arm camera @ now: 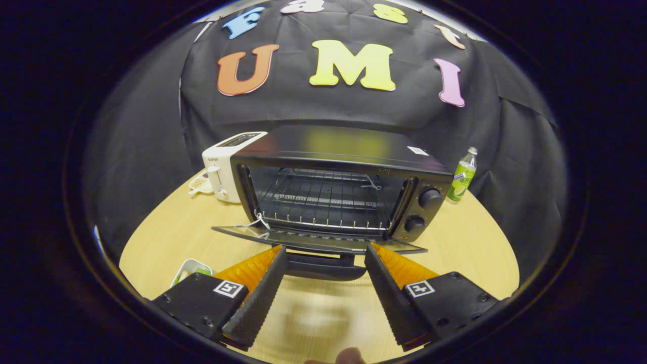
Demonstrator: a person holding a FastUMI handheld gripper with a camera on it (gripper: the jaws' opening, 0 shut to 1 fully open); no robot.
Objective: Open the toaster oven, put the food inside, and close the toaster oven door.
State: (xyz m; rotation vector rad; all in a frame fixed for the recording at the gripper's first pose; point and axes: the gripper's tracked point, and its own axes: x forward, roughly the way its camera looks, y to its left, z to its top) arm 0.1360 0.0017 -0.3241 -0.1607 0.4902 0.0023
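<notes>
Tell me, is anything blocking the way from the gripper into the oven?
Nothing visible. The door lies folded down flat, its handle between the open gripper fingers, and the rack beyond it is bare. The fingers hold no food; a dish sits beside the left finger.

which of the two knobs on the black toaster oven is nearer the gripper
The lower round black knob, below the upper knob, beside the open door ahead of the open gripper.

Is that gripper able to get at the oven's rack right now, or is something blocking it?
Probably yes. The toaster oven door hangs open and flat, the rack lies bare beyond it, and the gripper holds nothing, fingers apart just ahead of the door handle.
</notes>
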